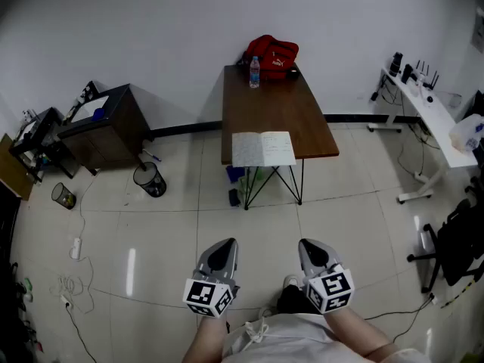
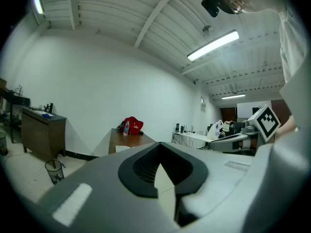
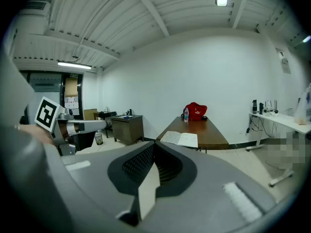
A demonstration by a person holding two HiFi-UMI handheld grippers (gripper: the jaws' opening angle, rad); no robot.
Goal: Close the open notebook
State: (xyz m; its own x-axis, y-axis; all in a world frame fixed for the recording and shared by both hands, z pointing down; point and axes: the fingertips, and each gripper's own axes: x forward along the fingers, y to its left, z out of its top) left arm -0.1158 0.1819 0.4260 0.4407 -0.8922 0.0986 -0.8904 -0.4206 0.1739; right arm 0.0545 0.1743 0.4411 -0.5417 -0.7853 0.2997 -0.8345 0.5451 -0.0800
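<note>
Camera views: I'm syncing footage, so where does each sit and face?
Head view: on the person's head, steeply down at floor, table, open notebook; left gripper, right gripper show.
Left gripper view: on that gripper, facing table; own shut jaws, right gripper.
Right gripper view: likewise; own shut jaws, left gripper.
Shared: table, notebook, red bag.

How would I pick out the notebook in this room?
Find the long brown table against the white wall. At its near end lies the notebook, open. Unlike the red bag and water bottle at the far end, it is flat and white.
</note>
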